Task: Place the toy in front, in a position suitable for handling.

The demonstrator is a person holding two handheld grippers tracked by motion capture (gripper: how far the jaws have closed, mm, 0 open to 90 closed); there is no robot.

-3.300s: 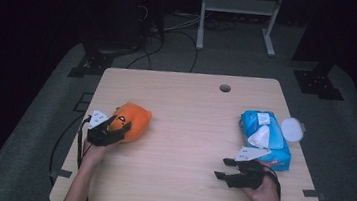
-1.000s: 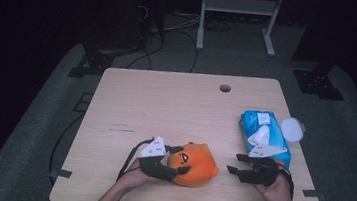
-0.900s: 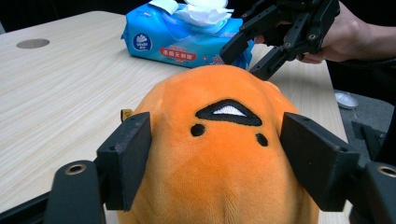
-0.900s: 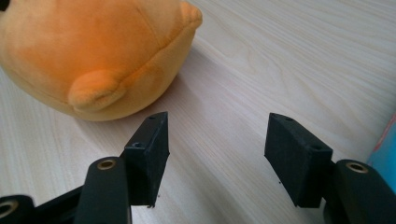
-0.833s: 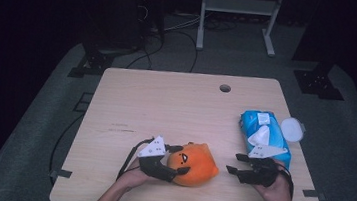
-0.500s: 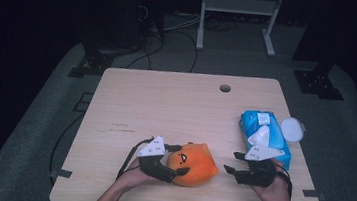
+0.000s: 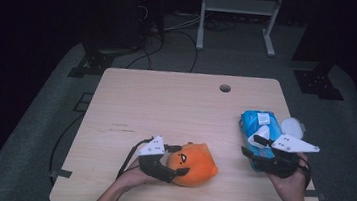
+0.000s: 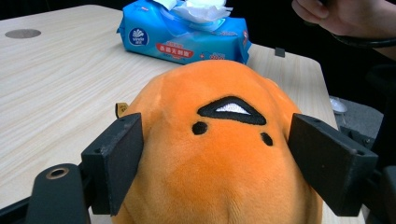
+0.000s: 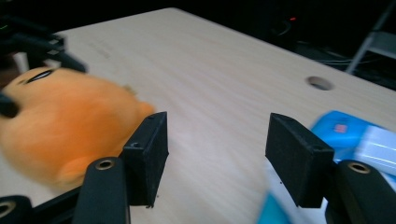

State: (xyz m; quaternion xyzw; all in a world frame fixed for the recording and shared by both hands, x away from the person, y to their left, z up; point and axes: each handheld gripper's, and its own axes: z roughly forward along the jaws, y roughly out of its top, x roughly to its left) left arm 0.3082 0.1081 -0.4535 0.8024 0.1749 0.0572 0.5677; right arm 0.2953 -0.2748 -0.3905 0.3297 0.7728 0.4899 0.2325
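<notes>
An orange plush (image 7: 195, 163) with a stitched face lies on the wooden table (image 7: 166, 104) near its front edge. My left gripper (image 7: 179, 160) reaches around it from the left. In the left gripper view the plush (image 8: 219, 154) fills the gap between the jaws of that gripper (image 8: 215, 158). They have just been opening, and the pads rest beside it without denting it. My right gripper (image 7: 252, 144) hovers open over the near end of a blue wipes pack (image 7: 259, 121). In the right gripper view nothing is between the jaws of that gripper (image 9: 217, 149).
The wipes pack (image 8: 187, 42) has a white tissue sticking out of its top. A small white round lid (image 7: 292, 126) lies right of it at the table's edge. A cable hole (image 7: 225, 88) is at the table's back. Cables and a metal frame stand on the floor behind.
The plush went from the table's left side to the front middle with my left gripper, whose jaws then spread around it. My right gripper has lifted toward the wipes pack.
</notes>
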